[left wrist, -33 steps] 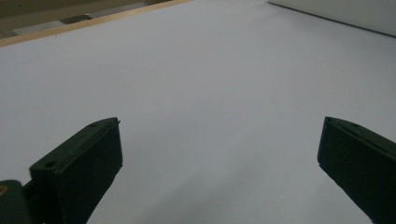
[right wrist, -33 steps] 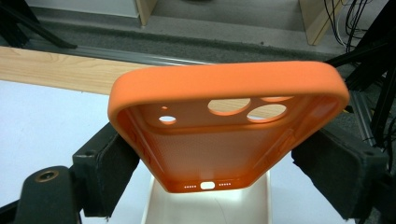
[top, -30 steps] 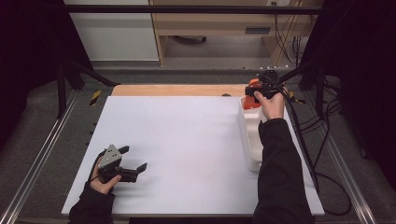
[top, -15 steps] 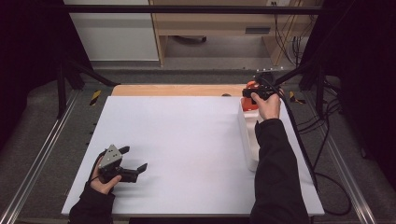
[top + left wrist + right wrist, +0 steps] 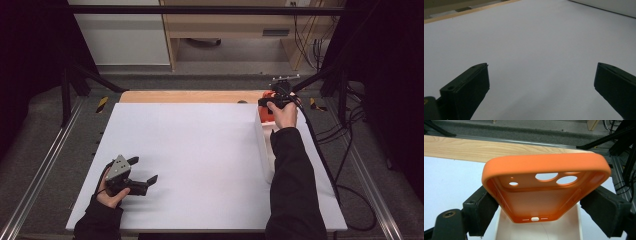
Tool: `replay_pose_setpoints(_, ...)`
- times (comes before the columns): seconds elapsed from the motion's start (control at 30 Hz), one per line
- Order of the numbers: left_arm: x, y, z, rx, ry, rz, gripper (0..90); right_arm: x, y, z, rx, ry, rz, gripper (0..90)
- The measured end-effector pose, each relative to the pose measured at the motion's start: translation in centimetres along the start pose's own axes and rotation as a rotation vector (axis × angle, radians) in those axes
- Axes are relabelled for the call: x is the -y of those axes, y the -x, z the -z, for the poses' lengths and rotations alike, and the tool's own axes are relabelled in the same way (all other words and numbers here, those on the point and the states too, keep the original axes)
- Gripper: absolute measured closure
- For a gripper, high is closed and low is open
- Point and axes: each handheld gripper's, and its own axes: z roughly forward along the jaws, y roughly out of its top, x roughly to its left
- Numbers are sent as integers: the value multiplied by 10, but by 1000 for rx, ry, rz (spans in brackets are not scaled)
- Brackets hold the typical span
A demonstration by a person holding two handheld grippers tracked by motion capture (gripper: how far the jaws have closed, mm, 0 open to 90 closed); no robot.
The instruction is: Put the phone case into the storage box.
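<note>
An orange phone case (image 5: 545, 166) is clamped by its two long sides between the jaws of my right gripper (image 5: 540, 206), inner face up and camera holes toward the far end. It hangs over the far end of a long white box (image 5: 539, 230). In the high view the right gripper (image 5: 270, 106) and the orange case (image 5: 266, 114) sit at the table's far right, above the box (image 5: 264, 150). My left gripper (image 5: 144, 170) rests near the front left on the white table top (image 5: 200, 150), jaws wide apart with nothing between them (image 5: 541, 85).
A wooden strip (image 5: 190, 96) runs along the table's far edge. Metal rails flank the table, with black frame legs and cables (image 5: 345, 165) on the right. A cabinet and shelf stand on the floor behind.
My right hand with the orange case has shifted slightly left and toward me over the box's far end. The left hand has stayed put.
</note>
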Motion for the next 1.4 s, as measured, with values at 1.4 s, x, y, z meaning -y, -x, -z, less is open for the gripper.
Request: replay_pose_setpoints(1.4, 0, 0, -1, 3, -8, -7, 0, 8, 1, -26, 19, -44, -28, 150)
